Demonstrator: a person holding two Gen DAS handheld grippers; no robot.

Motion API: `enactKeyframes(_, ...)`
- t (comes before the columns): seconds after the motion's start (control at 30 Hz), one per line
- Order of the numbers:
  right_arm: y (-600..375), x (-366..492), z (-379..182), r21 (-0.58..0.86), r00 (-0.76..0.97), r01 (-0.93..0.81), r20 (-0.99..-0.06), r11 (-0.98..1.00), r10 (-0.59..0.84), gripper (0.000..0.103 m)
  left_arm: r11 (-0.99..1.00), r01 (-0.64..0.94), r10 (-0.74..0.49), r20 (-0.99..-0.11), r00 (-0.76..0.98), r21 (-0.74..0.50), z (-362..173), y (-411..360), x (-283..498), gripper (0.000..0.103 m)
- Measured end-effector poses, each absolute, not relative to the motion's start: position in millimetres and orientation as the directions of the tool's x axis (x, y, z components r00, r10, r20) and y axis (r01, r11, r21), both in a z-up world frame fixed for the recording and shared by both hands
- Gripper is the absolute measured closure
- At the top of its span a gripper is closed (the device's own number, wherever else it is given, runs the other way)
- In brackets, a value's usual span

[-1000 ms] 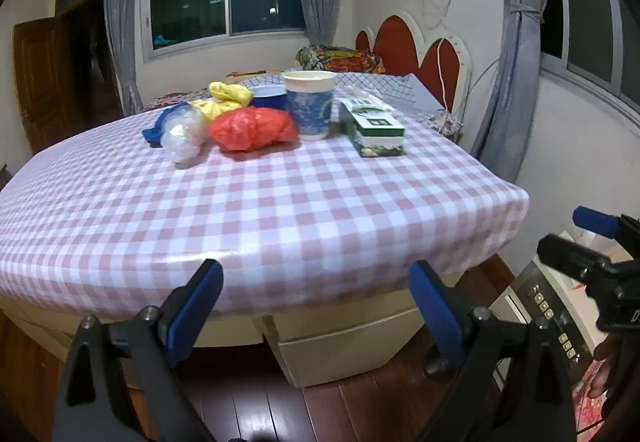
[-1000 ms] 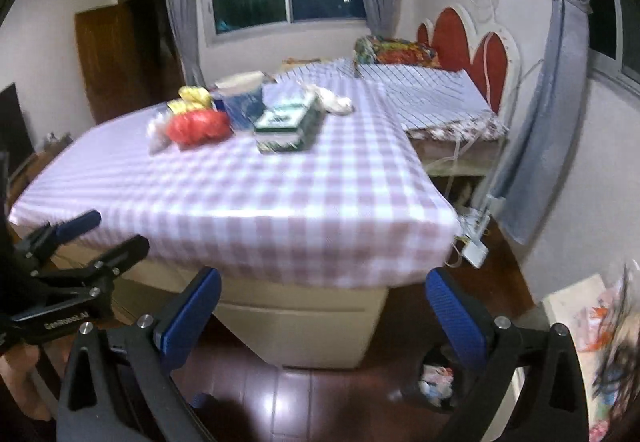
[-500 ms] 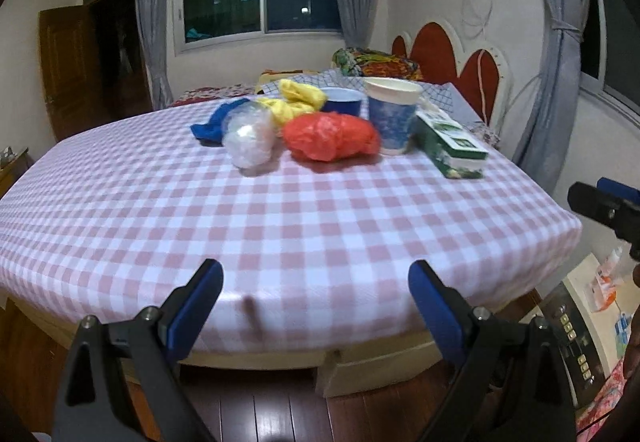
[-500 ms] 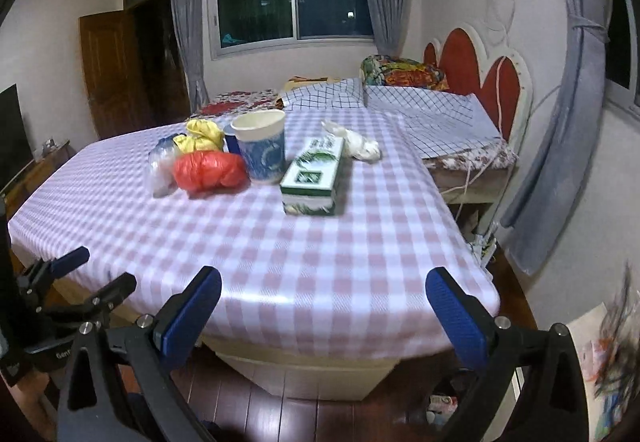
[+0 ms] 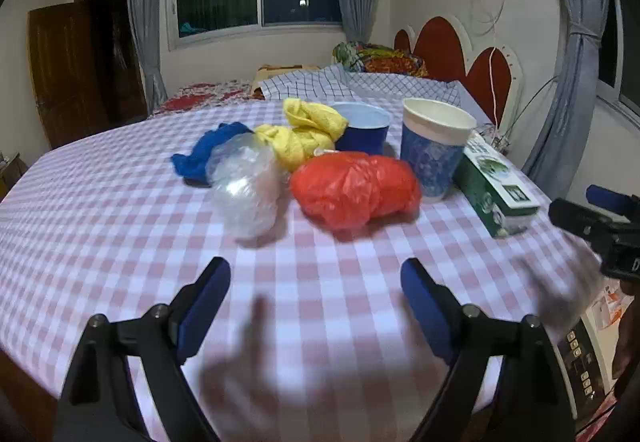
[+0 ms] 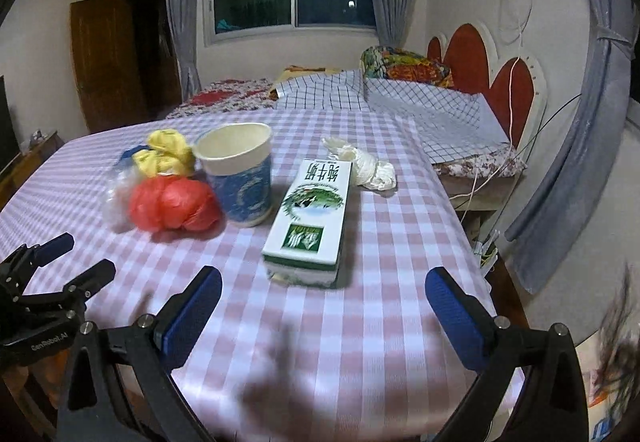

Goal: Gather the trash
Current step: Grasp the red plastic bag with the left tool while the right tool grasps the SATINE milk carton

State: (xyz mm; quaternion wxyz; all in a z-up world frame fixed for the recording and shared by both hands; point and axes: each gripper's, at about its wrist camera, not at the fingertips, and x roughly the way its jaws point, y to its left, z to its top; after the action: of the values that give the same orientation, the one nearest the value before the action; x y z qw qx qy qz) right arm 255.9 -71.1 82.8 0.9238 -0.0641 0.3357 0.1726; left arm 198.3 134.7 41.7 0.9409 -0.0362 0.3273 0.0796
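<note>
Left gripper (image 5: 316,284): jaws wide but closing slightly, nothing between the blue pads, only checked tablecloth (image 5: 120,226) below. It points down at the near side of the trash cluster, probably lining up on the bags directly ahead.

Right gripper (image 6: 322,294): jaws spread wide and empty, no contact with anything. It is aimed at the green-and-white carton (image 6: 310,218), which lies flat just beyond the pads with its short end facing them. That end-on lie suits a straight-in pinch across the narrow width.

Trash location: all of it is on the table, none collected yet.
- Red plastic bag (image 5: 354,190), crumpled, nearest the left gripper; touches the blue-patterned paper cup (image 5: 434,152), which stands upright.
- Clear plastic bag (image 5: 246,188) just left of the red one.
- Yellow bag (image 5: 306,132) and blue bag (image 5: 204,154) behind; a dark blue cup (image 5: 364,130) beside the yellow.
- White crumpled wad (image 6: 366,166) at the carton's far end.

Judgement: the items sit bunched, so soft bags may drag neighbours or tip the cup when pulled. No bin is clearly identifiable in either view.
</note>
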Motion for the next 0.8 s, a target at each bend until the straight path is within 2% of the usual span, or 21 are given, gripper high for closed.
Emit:
enactKeyframes(0.27, -54, 299, 65, 0.003, 0.668, -0.385, -0.689, 0.923, 0.281, 0.004, 0.989, -0.144, 0.089, -0.663, 0.743, -0.029, 39, 129, 246, 0.015)
enactKeyframes(0.53, -55, 320, 55, 0.041, 0.627, -0.414, -0.712, 0.909, 0.317, 0.017, 0.992, -0.127, 0.079, -0.676, 0.733, -0.022, 44, 124, 267, 0.018)
enactKeyframes(0.63, -52, 323, 52, 0.044, 0.612, -0.434, -0.719, 0.900, 0.330, 0.025, 0.992, -0.125, 0.070, -0.689, 0.721, -0.031, 41, 123, 273, 0.020)
enactKeyframes(0.67, -51, 323, 51, 0.046, 0.608, -0.438, -0.720, 0.898, 0.333, 0.030, 0.992, -0.124, 0.067, -0.697, 0.714, -0.032, 40, 122, 276, 0.023)
enactKeyframes(0.7, -51, 323, 50, 0.053, 0.601, -0.442, -0.723, 0.895, 0.339, 0.041, 0.992, -0.122, 0.061, -0.702, 0.709, -0.037, 39, 121, 276, 0.031)
enactKeyframes(0.77, -51, 321, 50, 0.058, 0.600, -0.444, -0.722, 0.894, 0.345, 0.043, 0.992, -0.117, 0.050, -0.706, 0.707, -0.047, 38, 120, 277, 0.043)
enactKeyframes(0.8, -51, 319, 50, 0.064, 0.597, -0.450, -0.720, 0.891, 0.353, 0.044, 0.993, -0.110, 0.042, -0.702, 0.711, -0.052, 38, 119, 276, 0.051)
